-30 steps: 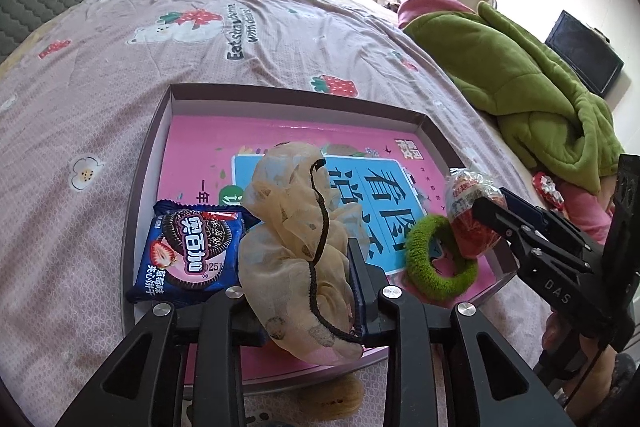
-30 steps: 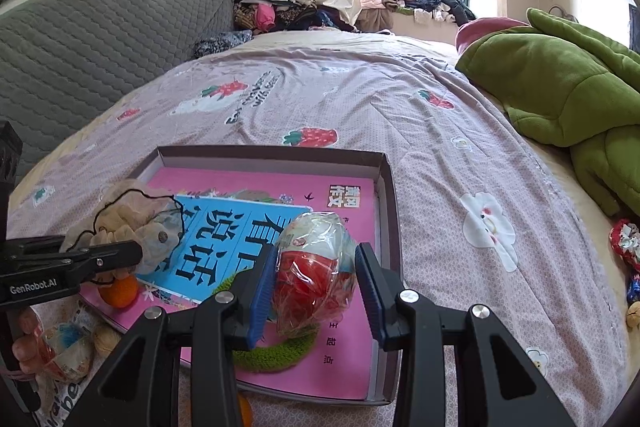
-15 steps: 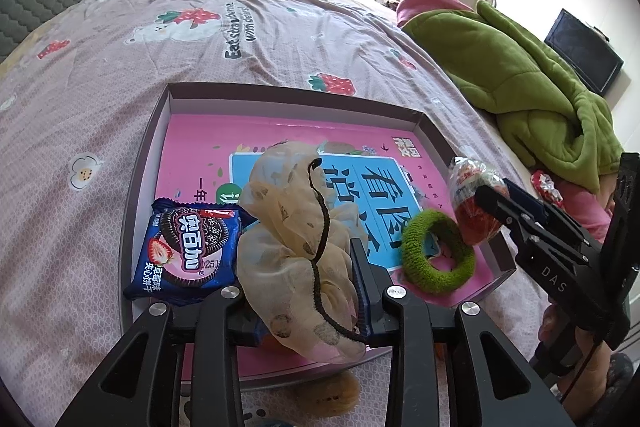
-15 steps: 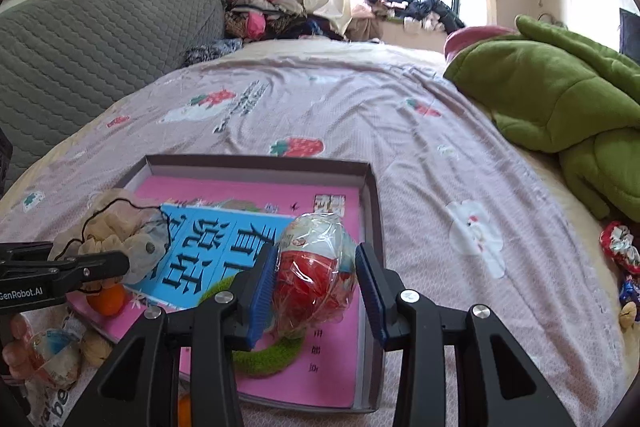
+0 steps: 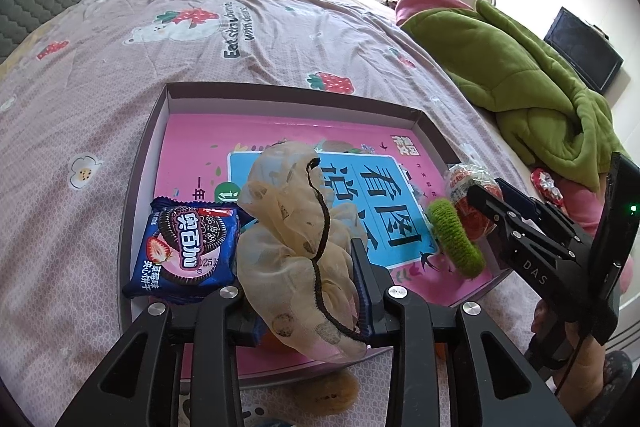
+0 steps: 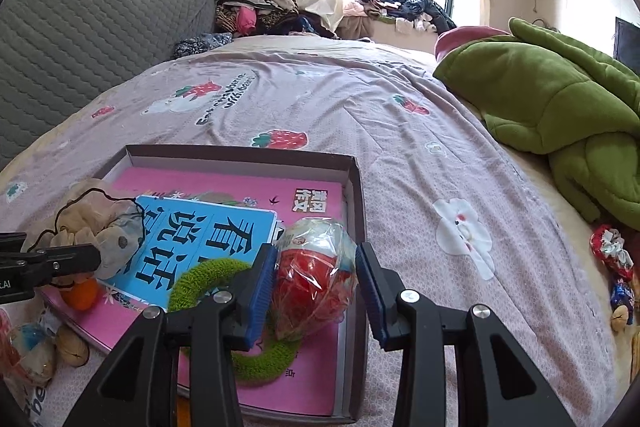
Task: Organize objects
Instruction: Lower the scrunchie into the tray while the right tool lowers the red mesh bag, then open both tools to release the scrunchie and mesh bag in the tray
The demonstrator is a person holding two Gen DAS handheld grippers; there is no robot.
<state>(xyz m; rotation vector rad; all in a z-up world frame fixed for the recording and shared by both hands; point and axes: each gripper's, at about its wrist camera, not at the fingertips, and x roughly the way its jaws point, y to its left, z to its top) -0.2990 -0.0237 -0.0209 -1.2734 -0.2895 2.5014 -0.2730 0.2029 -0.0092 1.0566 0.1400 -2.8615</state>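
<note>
Beige gauzy scrunchie (image 5: 304,251) bunched between the pads of the left gripper (image 5: 308,311), over the near edge of the shallow box (image 5: 280,91), at 6 o'clock in the left wrist view; jaws narrow, with fabric filling the gap, though how firmly pinched cannot be told. Cookie packet (image 5: 184,251) lying flat in the box at 9 o'clock of the scrunchie, just beside it. Pink book (image 5: 280,135) covering the box floor underneath. Green hair ring (image 5: 454,241) resting on the book at 3 o'clock, near the box's right wall. Wrapped red egg-shaped sweet (image 6: 316,275) sitting between the blue pads of the right gripper (image 6: 316,291), at 6 o'clock in the right wrist view, above the green ring and close to the right wall; jaws at medium width, left pad against the wrapper, a sliver of gap at the right pad, so probably only loosely held. Likely trouble: soft fabric catching on a pad and dragging back out of the box on withdrawal, or spilling over the near wall onto the bedsheet (image 6: 400,131); crinkly wrapper slipping and the sweet rolling against the wall or out. Both tools angled downward toward the box, left one low over the near edge, right one coming in from the right side, visible at 4 o'clock in the left wrist view.
</note>
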